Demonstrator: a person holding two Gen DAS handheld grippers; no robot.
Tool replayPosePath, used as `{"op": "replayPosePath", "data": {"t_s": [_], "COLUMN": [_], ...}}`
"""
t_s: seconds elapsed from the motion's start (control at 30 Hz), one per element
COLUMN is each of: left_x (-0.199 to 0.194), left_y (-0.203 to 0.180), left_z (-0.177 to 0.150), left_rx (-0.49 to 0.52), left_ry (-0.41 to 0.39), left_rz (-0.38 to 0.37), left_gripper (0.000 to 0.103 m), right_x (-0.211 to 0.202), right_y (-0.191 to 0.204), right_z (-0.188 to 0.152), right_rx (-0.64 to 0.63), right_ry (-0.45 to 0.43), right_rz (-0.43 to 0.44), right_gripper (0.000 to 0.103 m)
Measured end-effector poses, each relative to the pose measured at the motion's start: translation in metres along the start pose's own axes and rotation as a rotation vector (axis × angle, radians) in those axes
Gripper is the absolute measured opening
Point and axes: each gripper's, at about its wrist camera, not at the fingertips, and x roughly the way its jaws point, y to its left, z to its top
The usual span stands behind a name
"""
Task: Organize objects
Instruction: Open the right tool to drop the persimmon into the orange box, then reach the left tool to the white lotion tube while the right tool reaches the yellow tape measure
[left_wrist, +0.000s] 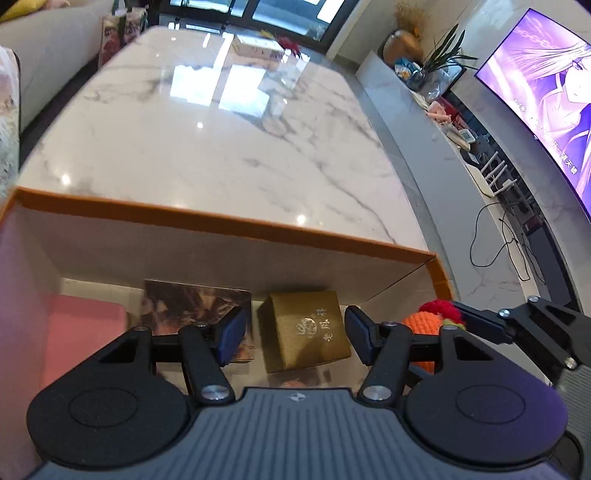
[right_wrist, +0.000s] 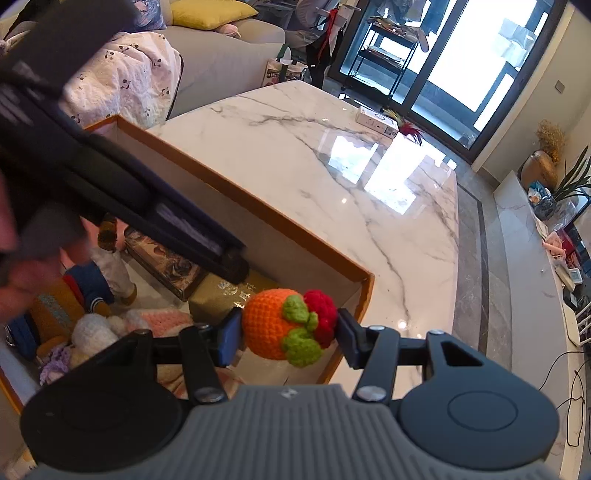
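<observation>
An orange-rimmed cardboard box (left_wrist: 229, 221) sits on the marble table (left_wrist: 207, 140). My left gripper (left_wrist: 295, 334) is open above a gold box (left_wrist: 306, 328) lying inside it, with a dark patterned box (left_wrist: 184, 306) and a pink item (left_wrist: 81, 332) to its left. My right gripper (right_wrist: 286, 332) is shut on an orange crochet fruit (right_wrist: 271, 325) with green leaves and a red top, held over the box's right corner (right_wrist: 364, 280). The fruit also shows in the left wrist view (left_wrist: 424, 321). The left gripper's body (right_wrist: 110, 177) crosses the right wrist view.
Several knitted toys (right_wrist: 92, 328) lie in the box's near part. A white carton (right_wrist: 376, 120) and red feathers (right_wrist: 412, 131) sit at the table's far end. A sofa (right_wrist: 221, 48) stands left, a TV (left_wrist: 546, 96) and a shelf with plants stand right.
</observation>
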Motion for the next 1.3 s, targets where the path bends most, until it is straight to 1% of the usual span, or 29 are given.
{"op": "replayPosePath", "data": {"t_s": [0.1, 0.2, 0.37, 0.4, 0.5, 0.67, 0.87, 0.93, 1.0, 1.1, 1.17, 1.2, 1.23, 1.3], "left_x": [-0.014, -0.024, -0.039, -0.042, -0.053, -0.079, -0.12, -0.134, -0.146, -0.159, -0.164, -0.165, -0.164, -0.157], "left_y": [0.003, 0.007, 0.009, 0.009, 0.004, -0.008, -0.026, -0.033, -0.039, -0.046, -0.048, -0.047, -0.045, -0.042], "left_z": [0.0, 0.0, -0.006, -0.007, -0.013, -0.028, -0.051, -0.061, -0.071, -0.088, -0.1, -0.106, -0.112, -0.123], "left_rx": [-0.001, -0.009, 0.006, 0.012, 0.045, 0.127, 0.207, 0.237, 0.254, 0.269, 0.281, 0.281, 0.275, 0.254], "left_ry": [-0.021, -0.025, -0.029, -0.03, -0.027, -0.037, -0.065, -0.068, -0.075, -0.077, -0.065, -0.055, -0.041, -0.012], "left_rz": [0.014, 0.029, 0.027, 0.028, 0.029, 0.038, -0.001, -0.018, -0.031, -0.05, -0.067, -0.076, -0.079, -0.06], "left_gripper": [0.069, 0.069, 0.069, 0.069, 0.069, 0.069, 0.067, 0.067, 0.067, 0.067, 0.067, 0.067, 0.067, 0.067], "right_x": [0.0, 0.0, -0.005, -0.007, -0.014, -0.037, -0.079, -0.095, -0.11, -0.132, -0.143, -0.147, -0.15, -0.151], "right_y": [0.001, 0.003, 0.006, 0.007, 0.007, 0.002, 0.001, 0.004, 0.008, 0.019, 0.026, 0.03, 0.034, 0.043], "right_z": [0.0, 0.0, 0.001, 0.001, 0.0, -0.006, -0.018, -0.024, -0.031, -0.044, -0.055, -0.062, -0.068, -0.082], "right_rx": [-0.008, -0.017, -0.024, -0.024, -0.022, 0.037, 0.169, 0.213, 0.258, 0.313, 0.355, 0.378, 0.397, 0.419], "right_ry": [0.006, 0.017, 0.022, 0.022, 0.023, 0.006, -0.054, -0.078, -0.1, -0.126, -0.132, -0.132, -0.128, -0.11], "right_rz": [-0.006, -0.012, -0.023, -0.031, -0.059, -0.07, -0.057, -0.038, -0.022, -0.014, -0.002, 0.009, 0.02, 0.031], "right_gripper": [0.055, 0.056, 0.06, 0.064, 0.065, 0.065, 0.065, 0.058, 0.057, 0.052, 0.049, 0.043, 0.04, 0.04]}}
